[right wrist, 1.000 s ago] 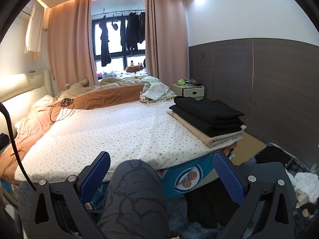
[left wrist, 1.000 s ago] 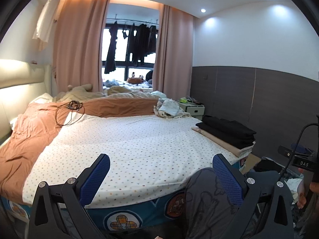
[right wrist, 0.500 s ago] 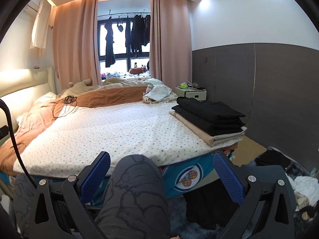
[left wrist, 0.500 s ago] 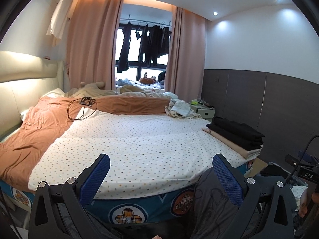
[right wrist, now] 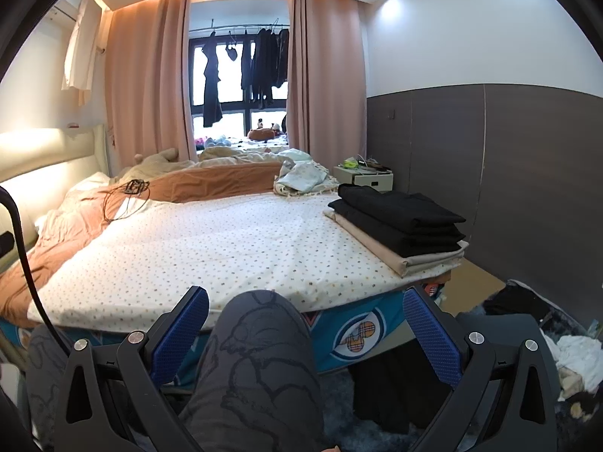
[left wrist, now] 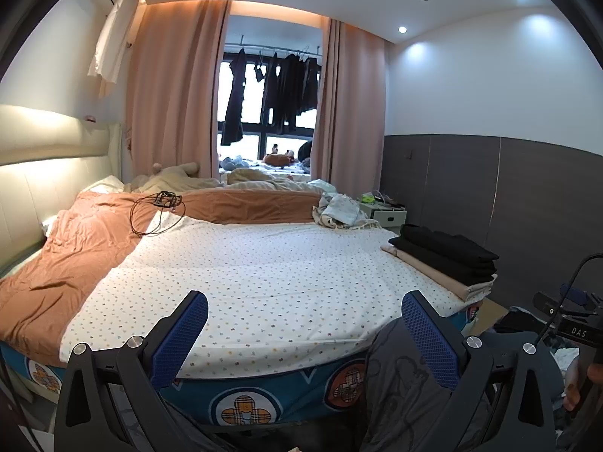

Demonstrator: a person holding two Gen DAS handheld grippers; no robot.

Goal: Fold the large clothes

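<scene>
A stack of folded clothes, black pieces (left wrist: 444, 252) (right wrist: 399, 214) on a beige piece (right wrist: 392, 252), lies at the bed's right front corner. A crumpled pale garment (left wrist: 339, 213) (right wrist: 301, 179) lies at the far right of the bed. My left gripper (left wrist: 303, 309) is open and empty, held before the bed's front edge. My right gripper (right wrist: 305, 307) is open and empty, held above the person's knee (right wrist: 260, 339), left of the stack.
The bed has a dotted white sheet (left wrist: 264, 271) and an orange duvet (left wrist: 68, 256) on the left with a black cable (left wrist: 154, 214). A white nightstand (right wrist: 363, 177) stands beyond the bed. Clothes lie on the floor (right wrist: 527, 309) at right.
Both views have tilted up and drifted slightly; the bed sits lower in frame. Both grippers stay open and empty.
</scene>
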